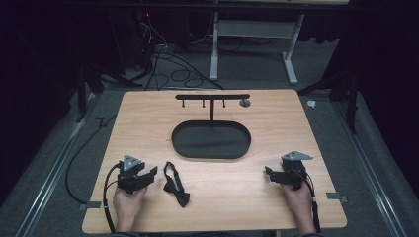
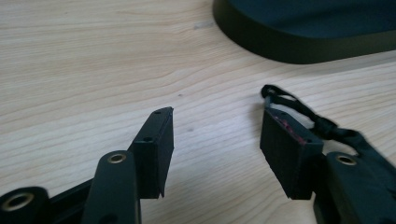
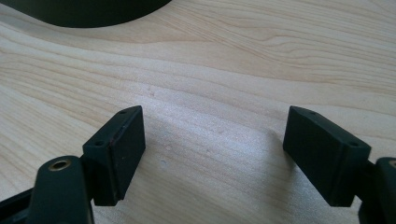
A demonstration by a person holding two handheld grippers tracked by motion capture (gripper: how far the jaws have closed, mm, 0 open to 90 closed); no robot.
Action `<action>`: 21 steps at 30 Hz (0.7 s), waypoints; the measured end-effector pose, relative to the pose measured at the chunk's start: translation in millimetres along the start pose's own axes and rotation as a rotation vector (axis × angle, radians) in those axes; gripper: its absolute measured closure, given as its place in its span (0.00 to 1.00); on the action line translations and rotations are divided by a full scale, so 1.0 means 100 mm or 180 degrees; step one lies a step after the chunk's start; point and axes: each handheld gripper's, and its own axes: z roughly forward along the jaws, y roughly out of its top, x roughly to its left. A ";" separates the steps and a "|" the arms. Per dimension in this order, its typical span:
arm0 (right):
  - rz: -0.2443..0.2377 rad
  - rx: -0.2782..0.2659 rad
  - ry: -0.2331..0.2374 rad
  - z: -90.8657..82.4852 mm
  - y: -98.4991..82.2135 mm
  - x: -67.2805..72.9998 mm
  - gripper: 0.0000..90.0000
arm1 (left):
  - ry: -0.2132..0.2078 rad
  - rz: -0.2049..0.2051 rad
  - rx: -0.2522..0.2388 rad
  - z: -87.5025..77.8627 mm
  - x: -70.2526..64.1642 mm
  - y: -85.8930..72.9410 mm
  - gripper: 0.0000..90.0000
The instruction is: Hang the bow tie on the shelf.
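Both hands come in from the near edge of the bench (image 1: 296, 128), and each one holds a tool. The left tool (image 1: 146, 174) rests on the wood at the near left, with its jaws apart and nothing between them. In the left gripper view the left tool (image 2: 215, 149) shows its two black pads with bare wood in the gap. Just beside its right jaw lies a black bow tie (image 2: 322, 126), whose thin strap makes a loop close to the tip of that jaw; I cannot tell if they touch. From the high view the bow tie (image 1: 176, 185) lies flat between the two tools, much closer to the left one, with the knot part toward the near edge and the strap toward the middle.

The right tool (image 1: 272, 174) rests at the near right, well apart from the bow tie. Its jaws are wide apart and hold nothing, and the right gripper view shows the right tool (image 3: 212, 154) over plain wood.

Farther out, in the middle of the bench, stands a black oval tray (image 1: 211, 150). A thin T-shaped stand (image 1: 212, 97) rises from its far side, with small pegs hanging under the bar.
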 end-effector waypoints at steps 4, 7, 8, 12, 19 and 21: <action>0.0000 0.0000 0.0000 0.00 0.00 0.00 0.24 | -0.0085 0.0031 0.0012 0.02 -0.07 0.05 0.52; 0.0000 0.0000 0.0000 0.00 0.00 0.00 0.24 | -0.0125 0.0062 0.0050 0.07 -0.11 0.09 0.54; 0.0000 0.0000 0.0000 0.00 0.00 0.00 0.24 | -0.0125 0.0062 0.0050 0.07 -0.11 0.09 0.55; 0.0001 -0.0001 0.0001 0.00 0.00 0.00 0.24 | -0.0166 0.0099 0.0100 0.13 -0.16 0.11 0.56; -0.0004 -0.0001 0.0000 0.00 0.00 0.00 0.24 | -0.0187 0.0161 0.0236 0.26 -0.23 0.10 0.57; -0.0005 -0.0001 -0.0001 0.00 0.00 0.00 0.24 | -0.0161 0.0169 0.0261 0.29 -0.22 0.09 0.57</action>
